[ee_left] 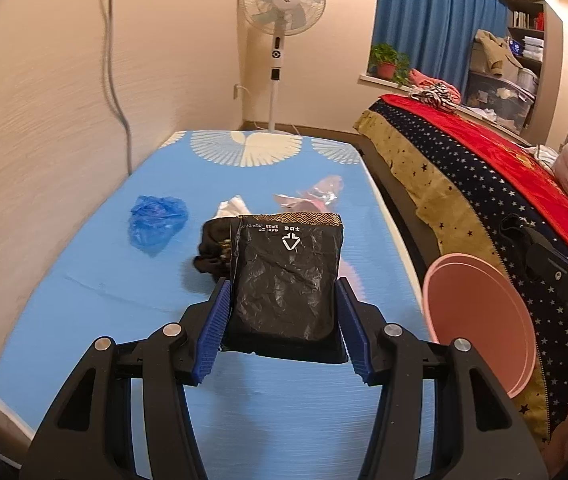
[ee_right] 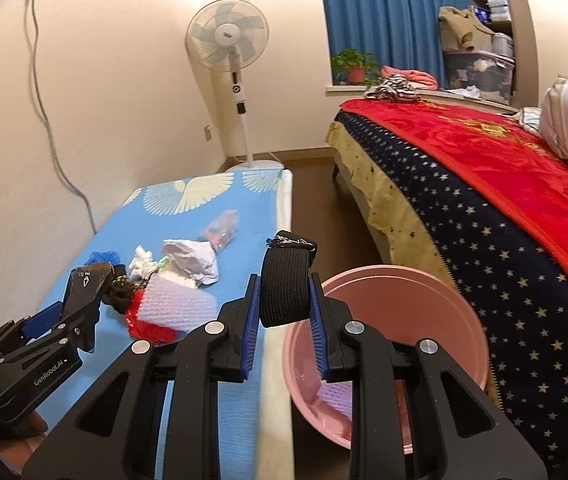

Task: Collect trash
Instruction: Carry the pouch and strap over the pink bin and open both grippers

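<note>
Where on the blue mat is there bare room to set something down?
Bare: the near end of the blue mat, below the blue plastic bag, and the far end by the white fan pattern. Crowded: the middle, around the crumpled white paper and red mesh bag.

Counts — two grippers: left gripper (ee_left: pixel 284 312), right gripper (ee_right: pixel 285 312); one pink basin (ee_right: pixel 403 292); one fan (ee_right: pixel 228 36); one potted plant (ee_right: pixel 353 66).
</note>
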